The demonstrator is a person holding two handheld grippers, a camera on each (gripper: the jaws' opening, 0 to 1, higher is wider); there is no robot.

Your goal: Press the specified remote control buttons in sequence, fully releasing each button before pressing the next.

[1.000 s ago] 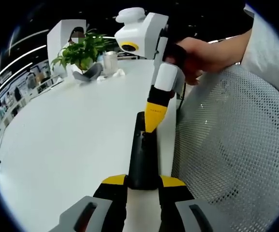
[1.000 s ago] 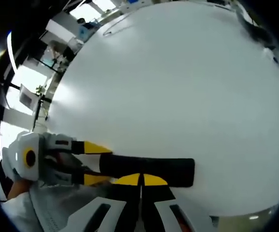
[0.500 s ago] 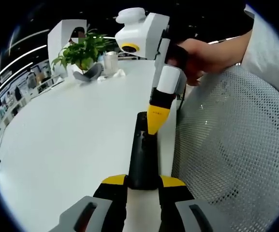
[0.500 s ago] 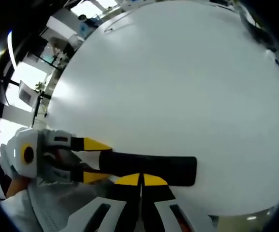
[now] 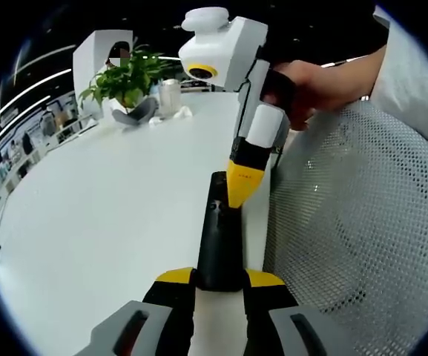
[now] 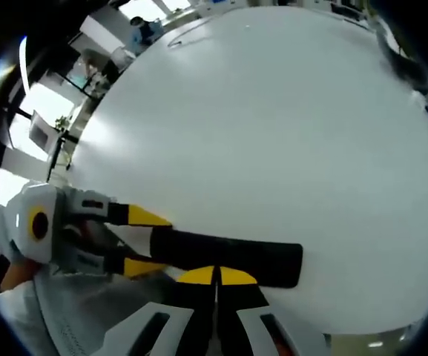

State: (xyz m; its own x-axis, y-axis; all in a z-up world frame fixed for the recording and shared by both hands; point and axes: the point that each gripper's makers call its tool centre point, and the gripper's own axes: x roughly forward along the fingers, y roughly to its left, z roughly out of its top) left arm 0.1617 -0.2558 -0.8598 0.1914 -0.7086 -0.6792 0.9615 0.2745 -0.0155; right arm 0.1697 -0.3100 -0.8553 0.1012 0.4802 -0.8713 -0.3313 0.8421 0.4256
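Yellow-tipped right tongs (image 5: 242, 194) angle down, closed, onto the black remote (image 5: 219, 241).

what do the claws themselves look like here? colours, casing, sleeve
Both alike: yellow pointed tips on black jaws, grey slotted jaw bases, white casing. The right claw has a white body with a yellow-ringed round fitting on top. The left claw looks the same. The person's sleeve is white.
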